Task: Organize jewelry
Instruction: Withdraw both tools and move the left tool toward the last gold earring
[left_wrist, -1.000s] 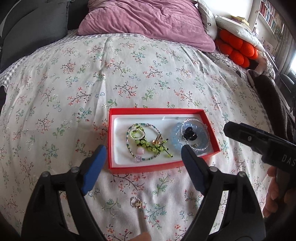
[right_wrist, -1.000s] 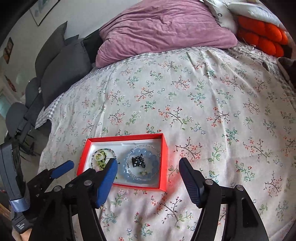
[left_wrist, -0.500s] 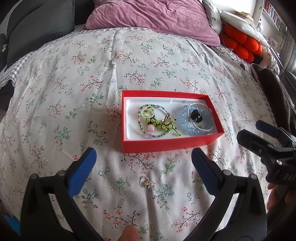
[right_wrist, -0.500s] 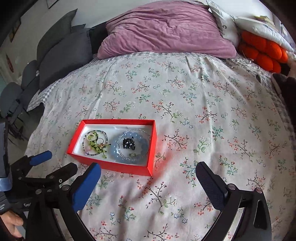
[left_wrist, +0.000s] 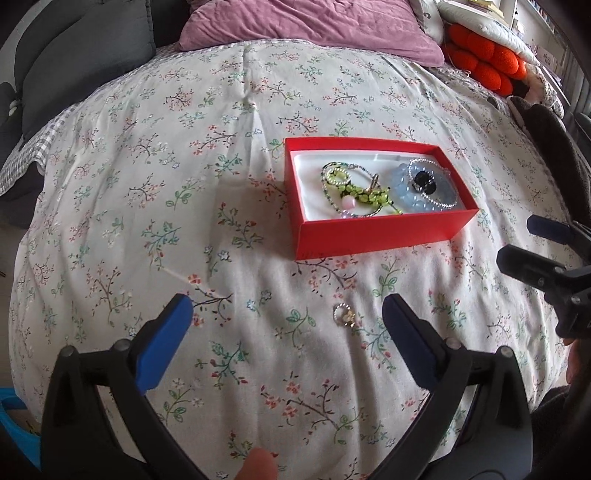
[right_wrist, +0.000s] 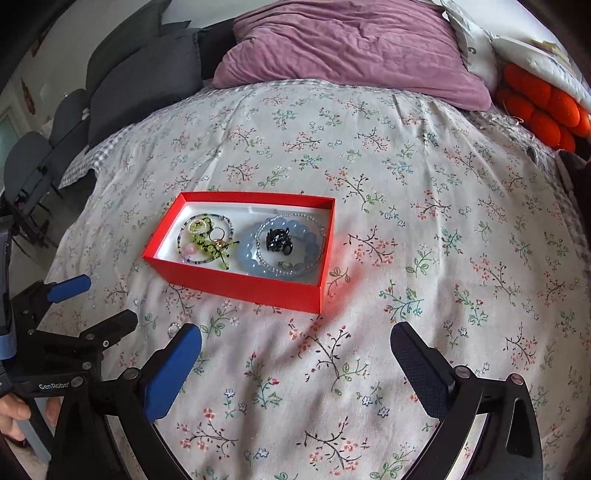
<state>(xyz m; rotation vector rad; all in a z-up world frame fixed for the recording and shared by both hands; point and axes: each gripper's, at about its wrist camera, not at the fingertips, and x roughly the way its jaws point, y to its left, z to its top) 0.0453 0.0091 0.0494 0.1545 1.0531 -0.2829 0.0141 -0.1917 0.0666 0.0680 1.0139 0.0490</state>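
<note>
A red box (left_wrist: 373, 236) (right_wrist: 243, 286) with a white lining lies on the floral bedspread. It holds a green bead bracelet (left_wrist: 360, 194) (right_wrist: 208, 240), a pale blue bead bracelet (left_wrist: 424, 195) (right_wrist: 284, 245) and a black piece (left_wrist: 424, 180) (right_wrist: 277, 240). A small ring (left_wrist: 344, 315) lies loose on the cloth in front of the box; it also shows in the right wrist view (right_wrist: 173, 328). My left gripper (left_wrist: 286, 325) is open and empty, the ring lying between its fingers nearer the right one. My right gripper (right_wrist: 295, 350) is open and empty, nearer than the box.
A purple pillow (right_wrist: 351, 51) and dark grey cushions (right_wrist: 144, 81) lie at the head of the bed. An orange bobbled cushion (left_wrist: 484, 66) sits at the far right. The right gripper shows at the right edge of the left wrist view (left_wrist: 550, 258).
Both grippers have pulled back from the box and opened wider. The box now looks farther away and the ring sits between the left gripper's fingers.
</note>
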